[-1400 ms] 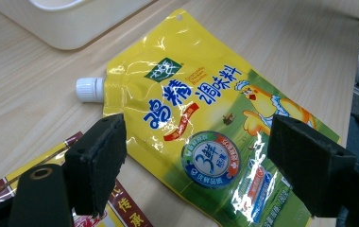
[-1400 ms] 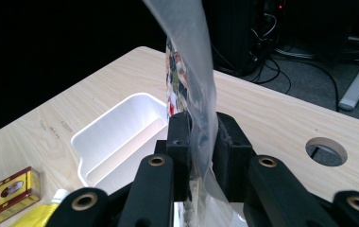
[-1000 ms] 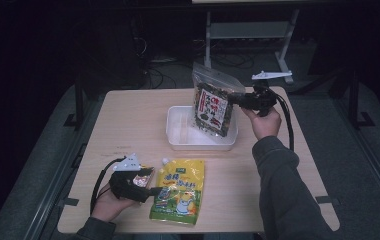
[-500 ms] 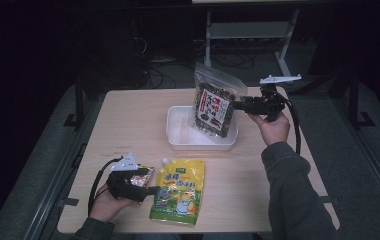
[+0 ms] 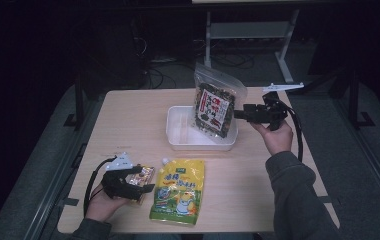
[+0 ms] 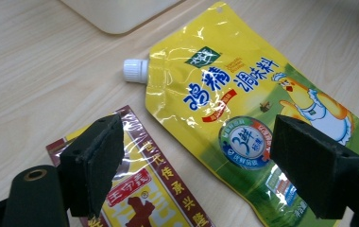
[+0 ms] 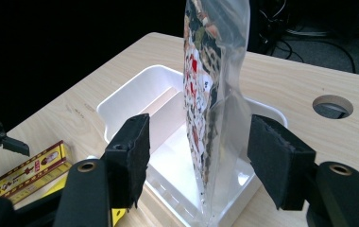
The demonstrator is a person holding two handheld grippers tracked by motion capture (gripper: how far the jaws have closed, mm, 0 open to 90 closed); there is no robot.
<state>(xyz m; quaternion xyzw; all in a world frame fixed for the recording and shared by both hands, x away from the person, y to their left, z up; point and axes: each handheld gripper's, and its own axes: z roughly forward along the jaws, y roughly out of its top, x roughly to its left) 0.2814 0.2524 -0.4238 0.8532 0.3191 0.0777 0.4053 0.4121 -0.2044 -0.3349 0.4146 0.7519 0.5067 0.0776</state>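
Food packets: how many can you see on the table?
3. A clear dark snack bag stands in the white tray. A yellow spouted pouch lies flat near the front edge. A small red-and-yellow packet lies just left of the pouch. None seem hidden.

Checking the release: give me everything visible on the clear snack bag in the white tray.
The clear snack bag is a glossy see-through plastic pouch with a dark, red-and-white printed label and dark contents. It stands on edge in the white tray, leaning slightly. The right tongs have just been opening; their pads flank the bag's edge without pressing it.
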